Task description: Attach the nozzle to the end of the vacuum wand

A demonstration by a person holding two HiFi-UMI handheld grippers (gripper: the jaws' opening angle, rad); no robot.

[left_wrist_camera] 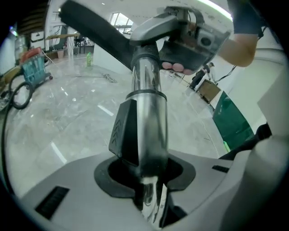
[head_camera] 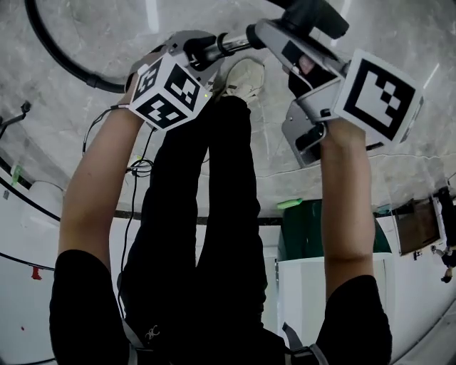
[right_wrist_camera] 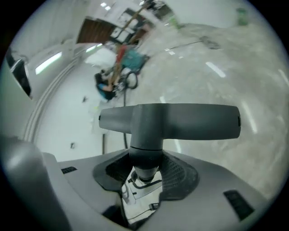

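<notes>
My left gripper (head_camera: 206, 50) is shut on the chrome vacuum wand (head_camera: 231, 43). In the left gripper view the wand (left_wrist_camera: 146, 90), with a black ribbed clip on its side, rises out of the left gripper (left_wrist_camera: 149, 180). Its far end meets the grey neck of the nozzle (left_wrist_camera: 156, 25). The right gripper (head_camera: 299, 57) is shut on that neck, and the dark nozzle head (head_camera: 313, 16) sticks out above it. Seen from the right gripper view, the nozzle (right_wrist_camera: 169, 121) is a grey T-shaped bar. Its round neck sits between the pads of the right gripper (right_wrist_camera: 142, 173).
A black hose (head_camera: 60, 57) curves over the marble floor at the upper left. The person's legs and a pale shoe (head_camera: 244, 77) are below the grippers. Thin cables (head_camera: 139, 167) hang on the left. A green bin (head_camera: 306, 228) and a white cabinet (head_camera: 313, 285) stand on the right.
</notes>
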